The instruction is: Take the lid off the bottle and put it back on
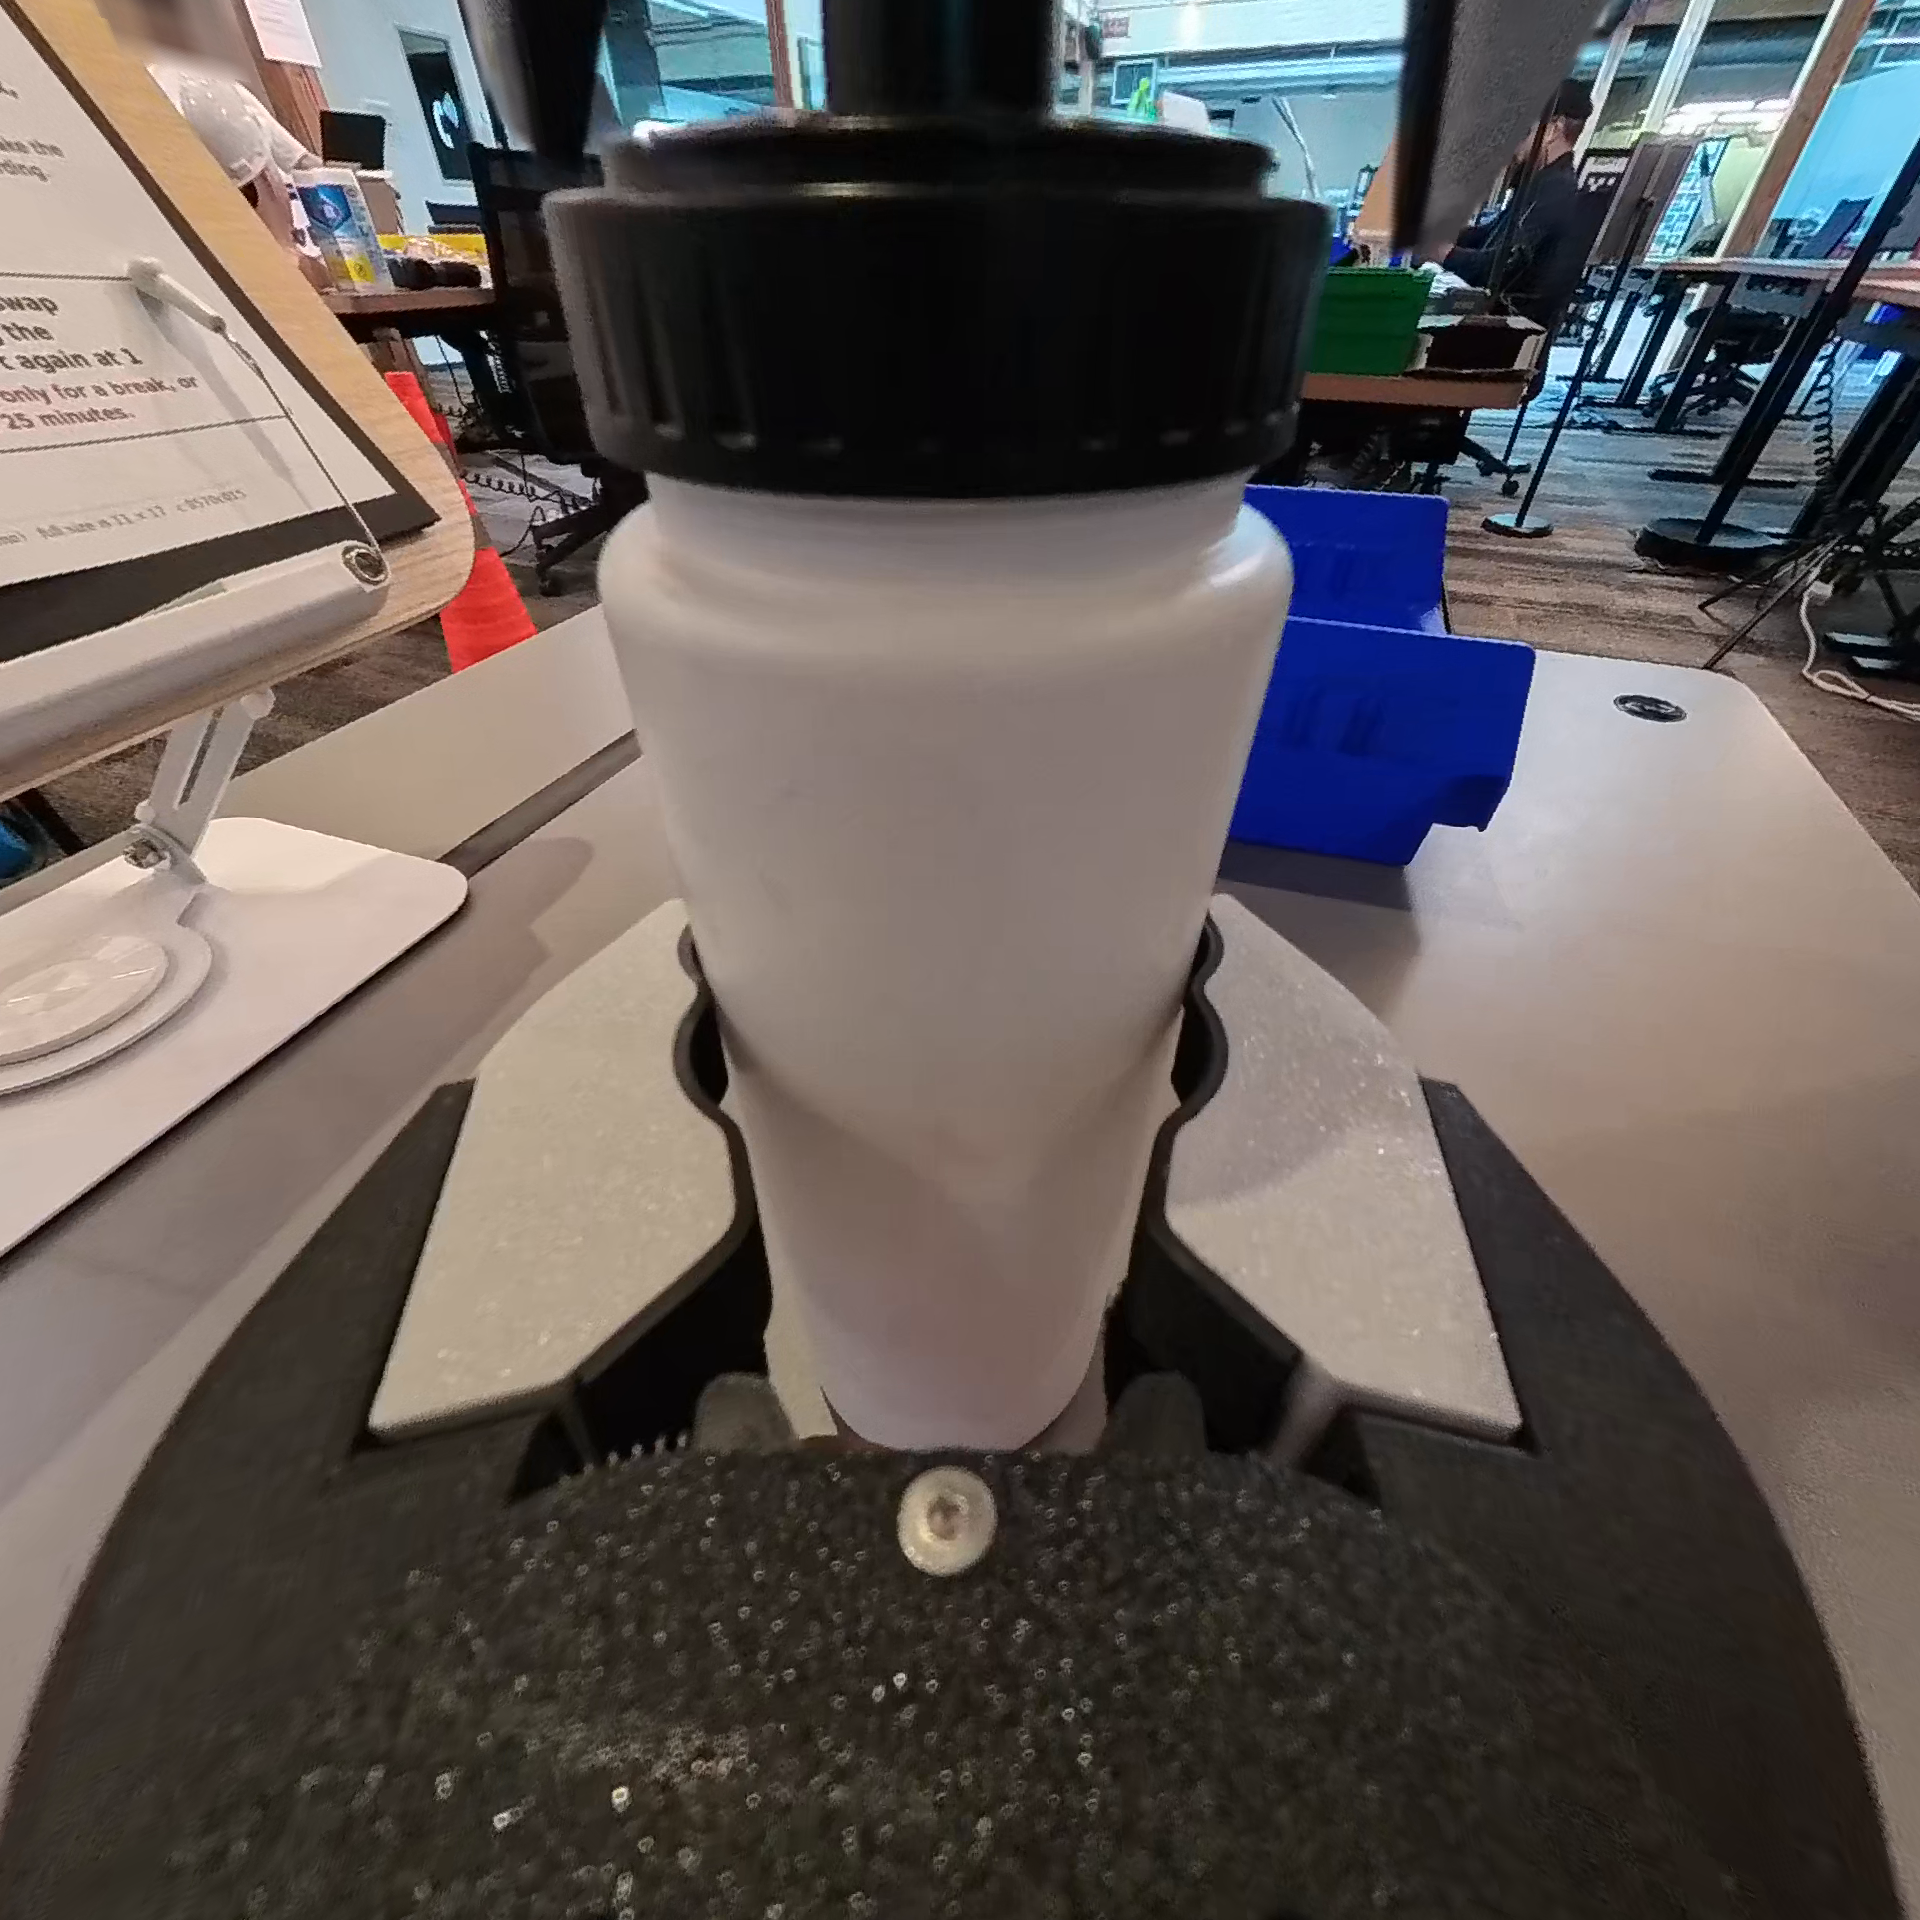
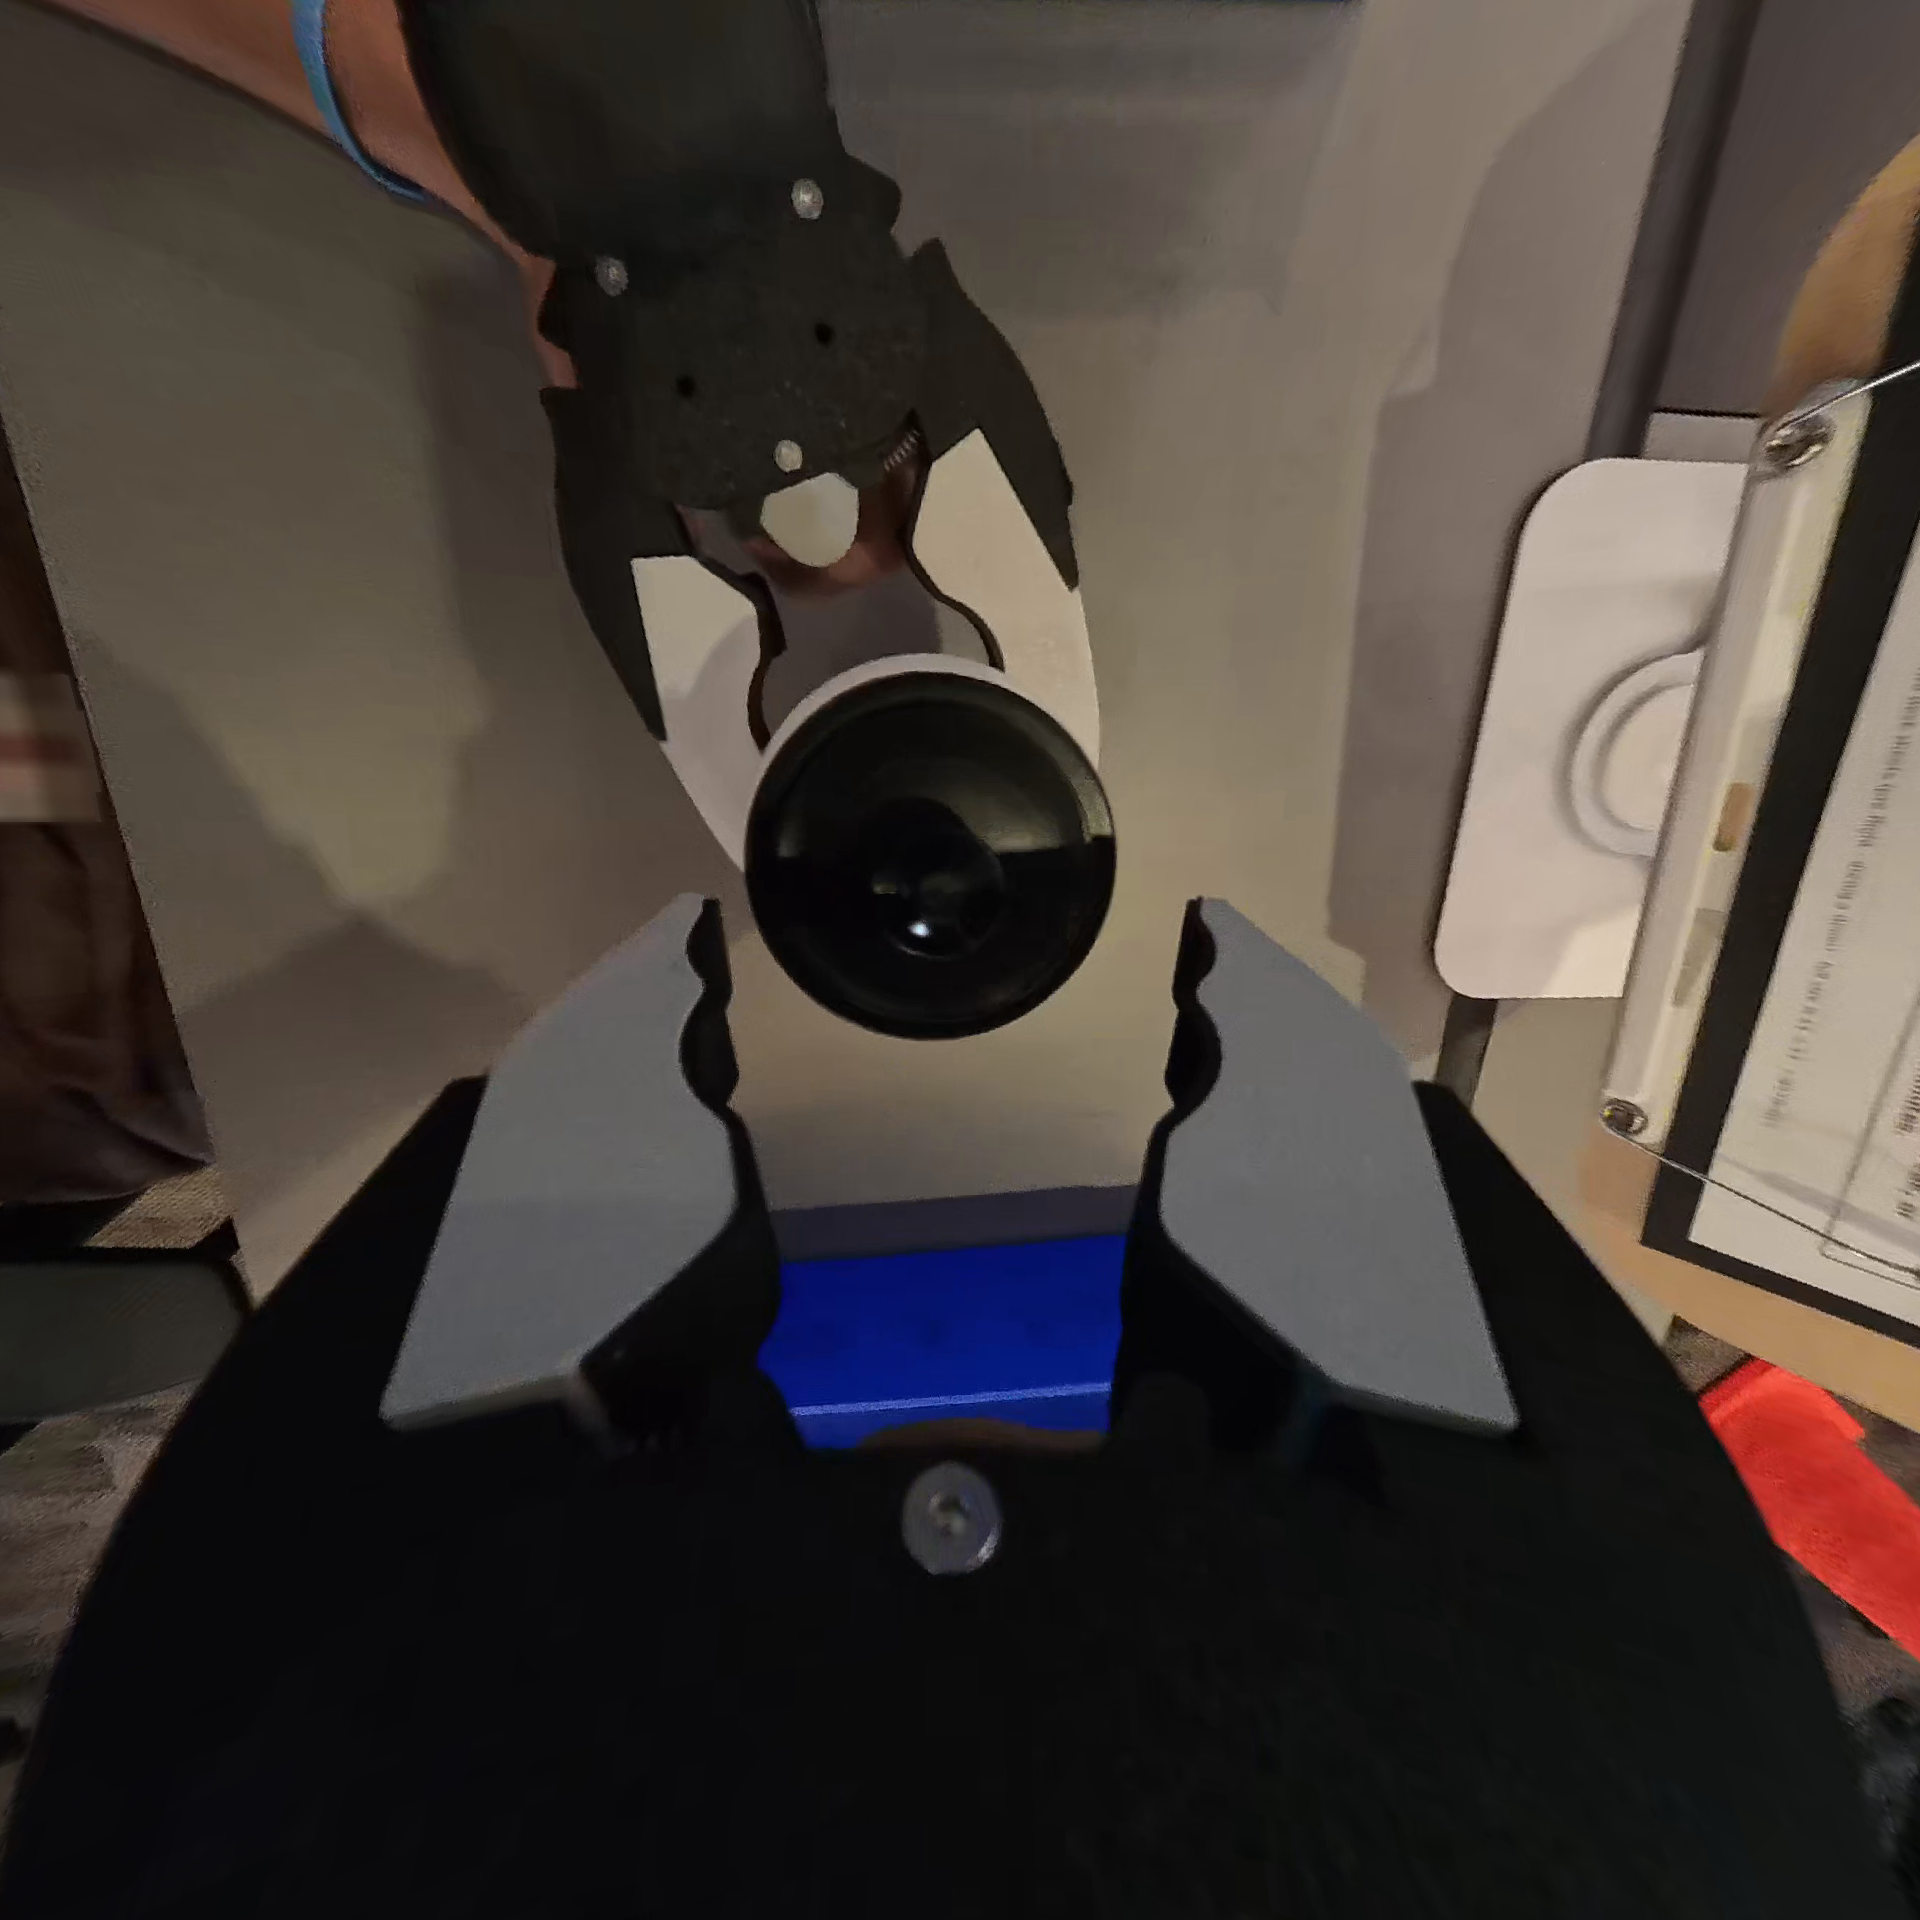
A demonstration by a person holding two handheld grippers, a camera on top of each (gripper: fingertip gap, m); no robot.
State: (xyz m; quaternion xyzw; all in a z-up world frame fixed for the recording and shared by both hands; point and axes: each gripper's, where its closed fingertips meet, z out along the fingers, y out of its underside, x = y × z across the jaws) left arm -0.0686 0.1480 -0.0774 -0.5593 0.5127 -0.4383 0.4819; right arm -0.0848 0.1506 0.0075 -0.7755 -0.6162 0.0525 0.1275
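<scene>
The left gripper (image 1: 940,997) squeezes the tall white plastic bottle (image 1: 940,831) with its round black ribbed lid (image 1: 935,322) on, above the grey table (image 1: 1662,987), while the right gripper (image 2: 951,997) hangs wide open over the lid, holding nothing.

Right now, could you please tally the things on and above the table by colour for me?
White: 2, the bottle and the stand base
Black: 1, the lid on the bottle
Blue: 1, the bin
Total: 4
</scene>
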